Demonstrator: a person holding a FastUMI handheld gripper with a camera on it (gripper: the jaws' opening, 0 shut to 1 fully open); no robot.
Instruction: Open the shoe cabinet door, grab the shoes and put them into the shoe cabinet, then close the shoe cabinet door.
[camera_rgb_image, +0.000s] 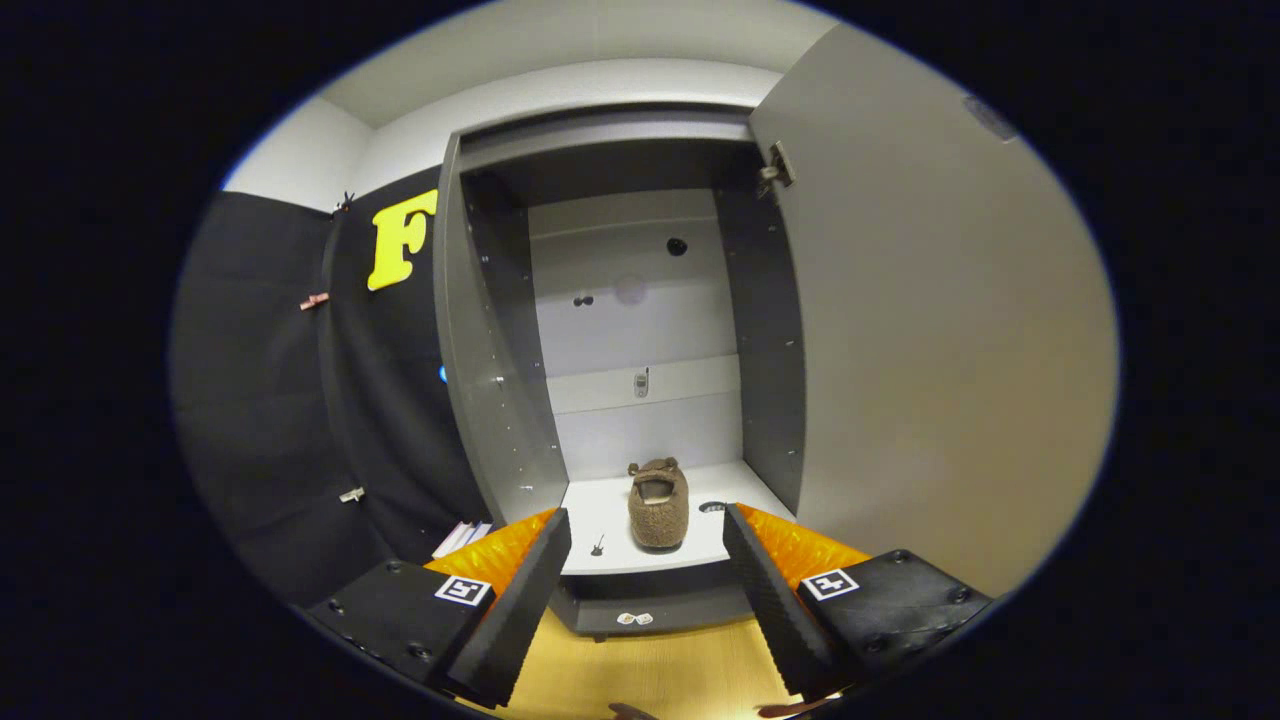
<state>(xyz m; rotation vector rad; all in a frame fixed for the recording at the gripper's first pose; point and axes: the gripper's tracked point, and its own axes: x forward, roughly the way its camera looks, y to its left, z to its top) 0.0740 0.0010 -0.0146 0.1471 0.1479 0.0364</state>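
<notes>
Your gripper (647, 560): fingers spread wide, nothing between them, low centre of frame. Shoe cabinet (500, 400) ahead, door (930, 330) swung open at right of frame. Brown fuzzy shoe (657, 505) sits on white bottom shelf (600, 510), just beyond your fingertips, toe toward you. Wooden floor (640, 670) below.

White cabinet shelf (610, 510) is carrying one brown fuzzy slipper (657, 503), sitting near mid-shelf. Small dark item (597, 546) is lying to its left; can't tell what. Cabinet is standing on wood floor (650, 670).
</notes>
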